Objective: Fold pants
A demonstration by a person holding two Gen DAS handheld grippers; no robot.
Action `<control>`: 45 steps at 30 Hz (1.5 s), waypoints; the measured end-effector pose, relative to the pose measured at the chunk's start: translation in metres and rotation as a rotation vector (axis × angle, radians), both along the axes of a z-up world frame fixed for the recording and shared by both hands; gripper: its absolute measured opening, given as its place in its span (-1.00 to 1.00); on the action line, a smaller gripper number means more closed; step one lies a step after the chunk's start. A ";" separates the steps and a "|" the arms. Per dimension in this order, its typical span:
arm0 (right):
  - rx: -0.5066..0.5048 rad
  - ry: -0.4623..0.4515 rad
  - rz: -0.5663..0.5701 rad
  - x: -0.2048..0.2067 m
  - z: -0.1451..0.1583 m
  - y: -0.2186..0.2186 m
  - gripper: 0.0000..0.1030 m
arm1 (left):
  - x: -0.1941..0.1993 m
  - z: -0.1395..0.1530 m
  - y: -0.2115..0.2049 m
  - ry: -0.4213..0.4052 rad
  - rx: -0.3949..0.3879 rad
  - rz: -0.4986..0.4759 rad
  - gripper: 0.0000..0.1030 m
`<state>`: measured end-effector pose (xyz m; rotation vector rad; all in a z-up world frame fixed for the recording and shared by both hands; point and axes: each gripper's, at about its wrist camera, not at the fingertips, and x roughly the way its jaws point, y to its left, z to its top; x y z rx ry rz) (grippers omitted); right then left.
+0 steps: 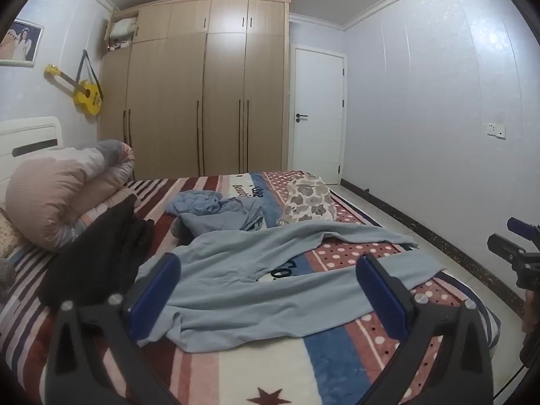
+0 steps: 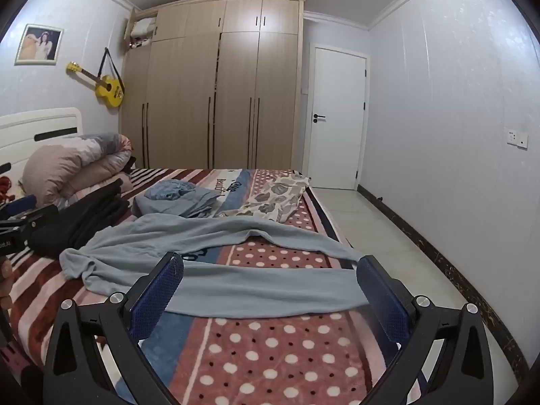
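Light blue-grey pants (image 1: 256,283) lie spread and rumpled across the patterned blanket (image 1: 270,364), their two legs running toward the right edge of the bed. In the right wrist view the pants (image 2: 236,287) show the near leg lying flat. My left gripper (image 1: 270,290) is open and empty, hovering above the waist end of the pants. My right gripper (image 2: 270,293) is open and empty, above the near leg's end. The right gripper also shows at the right edge of the left wrist view (image 1: 516,253). The left gripper shows at the left edge of the right wrist view (image 2: 20,222).
Black clothing (image 1: 101,253) lies to the left of the pants. A crumpled blue garment (image 1: 216,209) and a leaf-print cloth (image 1: 308,202) lie farther back. A rolled pink quilt (image 1: 67,189) sits by the headboard. Tiled floor (image 2: 388,236) runs along the bed's right side.
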<state>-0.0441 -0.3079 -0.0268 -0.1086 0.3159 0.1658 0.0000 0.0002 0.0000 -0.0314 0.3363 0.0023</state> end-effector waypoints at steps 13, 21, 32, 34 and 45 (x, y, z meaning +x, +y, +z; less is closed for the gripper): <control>0.019 -0.009 0.001 -0.002 0.000 -0.002 0.98 | -0.005 0.006 0.007 -0.019 -0.005 0.010 0.99; 0.014 -0.001 -0.002 -0.001 0.000 -0.004 0.98 | -0.008 0.000 0.006 -0.027 -0.008 0.012 0.99; 0.006 -0.002 -0.004 -0.003 0.000 -0.001 0.98 | -0.008 -0.003 0.008 -0.021 -0.015 0.004 0.99; 0.008 -0.001 -0.005 -0.003 0.000 -0.001 0.98 | -0.008 -0.002 0.009 -0.021 -0.015 0.003 0.99; 0.008 -0.001 -0.005 -0.004 0.001 -0.001 0.98 | -0.010 0.000 0.005 -0.028 -0.004 0.001 0.99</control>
